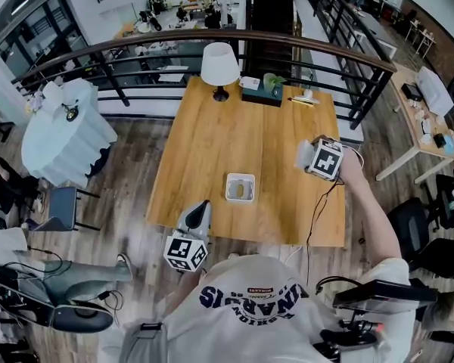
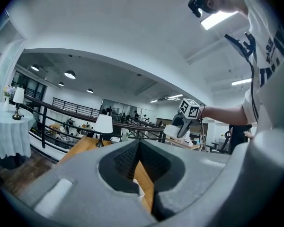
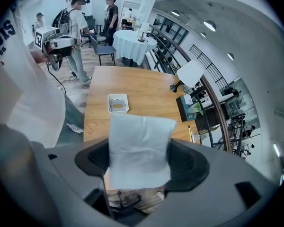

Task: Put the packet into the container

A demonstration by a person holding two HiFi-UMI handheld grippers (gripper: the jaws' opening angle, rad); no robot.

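A white packet [image 3: 139, 143] is pinched between the jaws of my right gripper [image 3: 141, 159], which is shut on it. In the head view that gripper [image 1: 312, 157] hangs over the right part of the wooden table [image 1: 212, 142], with the packet [image 1: 303, 154] sticking out to its left. The small white container [image 1: 240, 187] stands near the table's front edge with something brown inside, left of and nearer than the packet. My left gripper [image 1: 197, 216] is at the front edge, just left of the container, jaws together with nothing between them.
A white lamp [image 1: 219, 65], a dark box with a plant [image 1: 262, 91] and pens [image 1: 303, 101] stand along the table's far edge. A curved railing [image 1: 136, 48] runs behind. A round white-clothed table [image 1: 64, 138] stands left. People [image 3: 78, 18] stand beyond it.
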